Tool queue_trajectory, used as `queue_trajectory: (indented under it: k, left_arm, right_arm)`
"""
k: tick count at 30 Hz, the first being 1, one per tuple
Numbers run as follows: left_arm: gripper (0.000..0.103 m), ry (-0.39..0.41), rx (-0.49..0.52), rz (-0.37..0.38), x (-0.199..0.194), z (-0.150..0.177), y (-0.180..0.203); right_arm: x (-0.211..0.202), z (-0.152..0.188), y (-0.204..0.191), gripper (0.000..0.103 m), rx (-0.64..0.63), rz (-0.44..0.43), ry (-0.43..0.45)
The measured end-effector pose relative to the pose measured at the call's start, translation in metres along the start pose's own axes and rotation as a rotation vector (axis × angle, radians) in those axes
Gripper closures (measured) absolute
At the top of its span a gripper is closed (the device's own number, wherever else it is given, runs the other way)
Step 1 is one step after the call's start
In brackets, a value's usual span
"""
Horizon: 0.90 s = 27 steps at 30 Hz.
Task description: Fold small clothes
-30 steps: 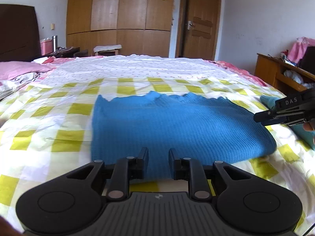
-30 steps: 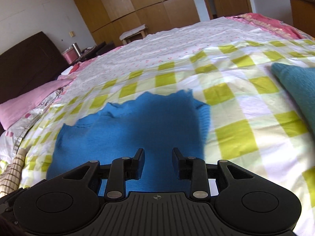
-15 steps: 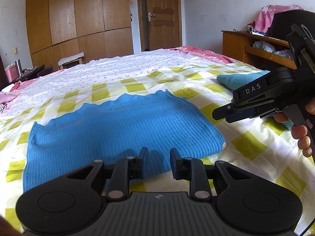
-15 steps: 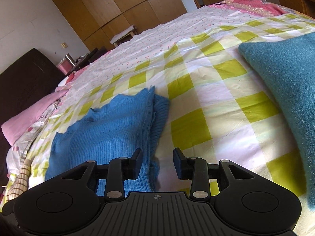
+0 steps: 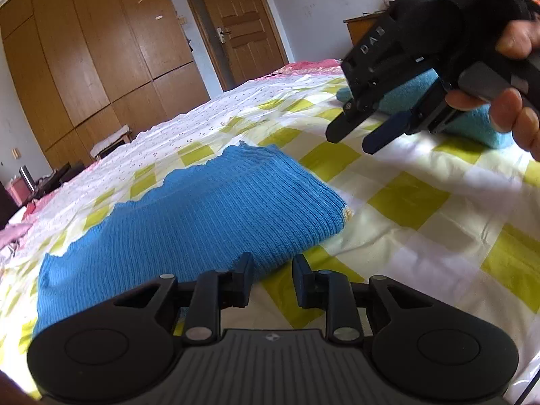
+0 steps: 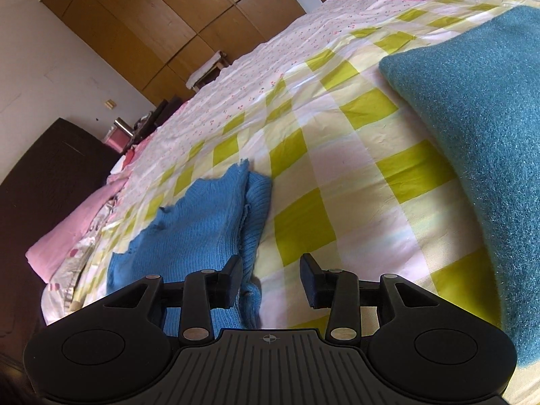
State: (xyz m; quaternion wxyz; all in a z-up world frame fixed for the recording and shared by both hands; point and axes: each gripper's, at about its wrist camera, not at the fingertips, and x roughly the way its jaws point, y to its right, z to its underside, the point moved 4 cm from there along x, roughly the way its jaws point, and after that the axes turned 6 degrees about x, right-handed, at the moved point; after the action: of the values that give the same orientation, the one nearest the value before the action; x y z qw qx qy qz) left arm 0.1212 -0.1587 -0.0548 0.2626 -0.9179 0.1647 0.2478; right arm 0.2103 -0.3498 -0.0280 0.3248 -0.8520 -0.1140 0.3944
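Note:
A bright blue ribbed knit garment (image 5: pixel 202 222) lies folded flat on the checked bedspread (image 5: pixel 422 236); in the right wrist view the garment (image 6: pixel 202 226) shows its folded right edge. My left gripper (image 5: pixel 270 280) hovers over its near right corner, jaws opening, nothing between them. My right gripper (image 6: pixel 271 278) hangs just past the garment's right edge, jaws opening and empty. In the left wrist view the right gripper (image 5: pixel 364 135) appears at upper right, held by a hand (image 5: pixel 516 114), its fingers apart above the bed.
A folded teal fluffy garment (image 6: pixel 479 118) lies on the bed to the right. A pink pillow (image 6: pixel 71 233) and dark headboard (image 6: pixel 50 185) are at the left. Wooden wardrobes (image 5: pixel 101 67), a door (image 5: pixel 243 23) and a small stool (image 5: pixel 111 143) stand beyond the bed.
Both grippers have swung to the right along the blue garment, from over its middle to its right edge, rolling as they went. Both jaws have widened slightly. The garment lies unmoved.

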Motion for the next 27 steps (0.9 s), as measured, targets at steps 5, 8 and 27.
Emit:
queue_trajectory:
  k: [5, 8, 27]
  left_arm:
    - [0.068, -0.004, 0.04, -0.035, 0.014, -0.004, 0.01]
    - [0.066, 0.001, 0.072, -0.055, 0.017, -0.006, 0.015]
    - [0.058, 0.019, 0.211, -0.107, 0.028, -0.02, 0.031]
  right_arm:
    - [-0.002, -0.001, 0.002, 0.064, 0.02, -0.019, -0.005]
    - [-0.004, -0.002, 0.003, 0.063, 0.034, -0.032, -0.001]
    - [-0.007, -0.003, 0.0, 0.061, 0.063, -0.075, -0.008]
